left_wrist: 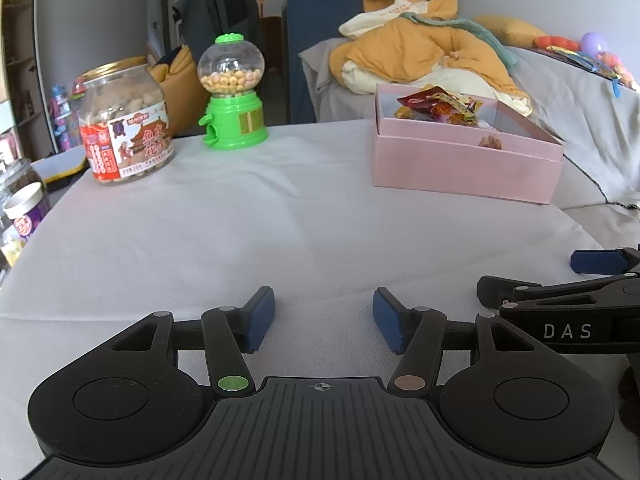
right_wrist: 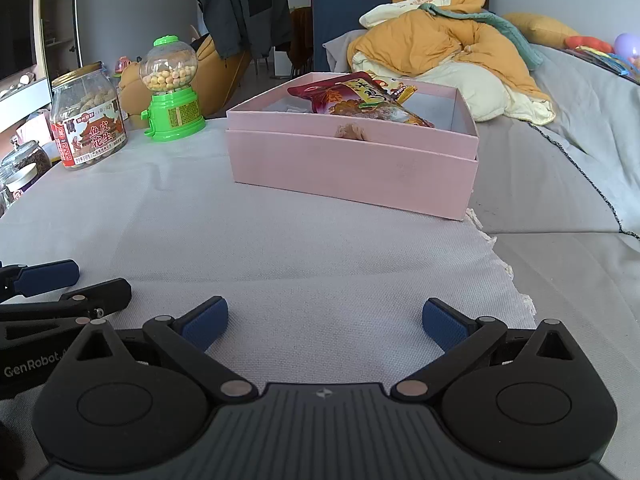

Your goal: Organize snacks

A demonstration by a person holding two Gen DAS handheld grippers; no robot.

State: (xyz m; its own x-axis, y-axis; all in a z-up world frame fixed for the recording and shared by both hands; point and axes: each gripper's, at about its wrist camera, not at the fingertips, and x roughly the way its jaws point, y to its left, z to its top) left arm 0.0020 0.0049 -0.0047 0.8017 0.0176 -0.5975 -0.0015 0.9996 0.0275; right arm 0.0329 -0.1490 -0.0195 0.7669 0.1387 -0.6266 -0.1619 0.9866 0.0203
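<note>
A pink box [left_wrist: 464, 168] [right_wrist: 352, 168] stands on the white cloth with a red and yellow snack bag [left_wrist: 440, 110] [right_wrist: 360, 100] and a small brown snack inside. At the far left are a clear jar of peanuts [left_wrist: 126, 124] [right_wrist: 90, 118] with a gold lid and a green candy dispenser [left_wrist: 234, 96] [right_wrist: 172, 90] holding yellow balls. My left gripper [left_wrist: 324, 320] hovers open over bare cloth at the near edge, nothing between its blue pads. My right gripper [right_wrist: 325, 322] is open too, beside the left one, well short of the box.
The white cloth [left_wrist: 280, 232] [right_wrist: 280, 248] covers the table. A grey sofa [left_wrist: 580, 120] [right_wrist: 560, 160] with a heap of yellow and cream bedding [left_wrist: 420, 52] [right_wrist: 448, 48] runs along the right. More jars [left_wrist: 22, 208] [right_wrist: 24, 168] stand off the left edge.
</note>
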